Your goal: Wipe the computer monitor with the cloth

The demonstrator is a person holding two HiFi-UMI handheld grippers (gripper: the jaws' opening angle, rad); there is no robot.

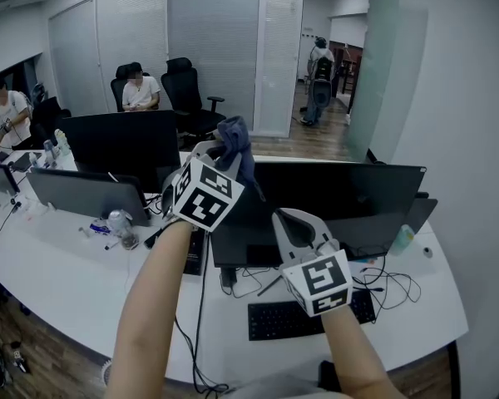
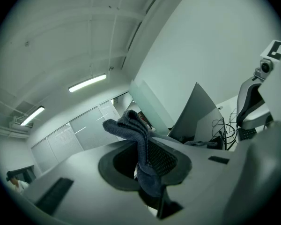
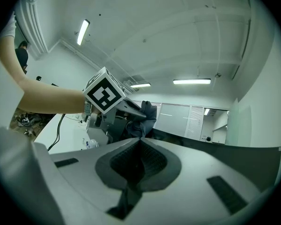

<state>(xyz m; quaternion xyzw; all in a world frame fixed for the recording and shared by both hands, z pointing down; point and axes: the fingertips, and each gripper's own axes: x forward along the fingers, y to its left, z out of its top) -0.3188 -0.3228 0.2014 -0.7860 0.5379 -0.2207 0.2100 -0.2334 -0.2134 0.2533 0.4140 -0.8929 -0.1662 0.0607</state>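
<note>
— What's the layout from the head view?

— A big white table (image 1: pixel 66 281) runs right across. The computer monitor (image 1: pixel 349 202) stands on it, screen dark, stretching from the middle out toward three o'clock. At six o'clock from it lies a black keyboard (image 1: pixel 274 318).

— And the tools?

— The left tongs (image 1: pixel 223 150) are raised, pointing to about one o'clock, up by the monitor's top-left corner. The right tongs (image 1: pixel 285 219) sit lower, at five o'clock from the left pair, in front of the lower part of the screen and pointing to eleven.

— Any grip on either?

— The left gripper view settles it. The left pair is clamped on the cloth (image 2: pixel 131 128), a dark blue-grey one, pinched partway along with a fold sticking out past the tips toward twelve. In the right gripper view, the jaws are pressed together with nothing between them.

— Where's the cloth against the screen?

— In the head view it's at the monitor's top-left corner, bunched above the edge and drooping across it. Whether it touches the screen, I can't tell.
</note>
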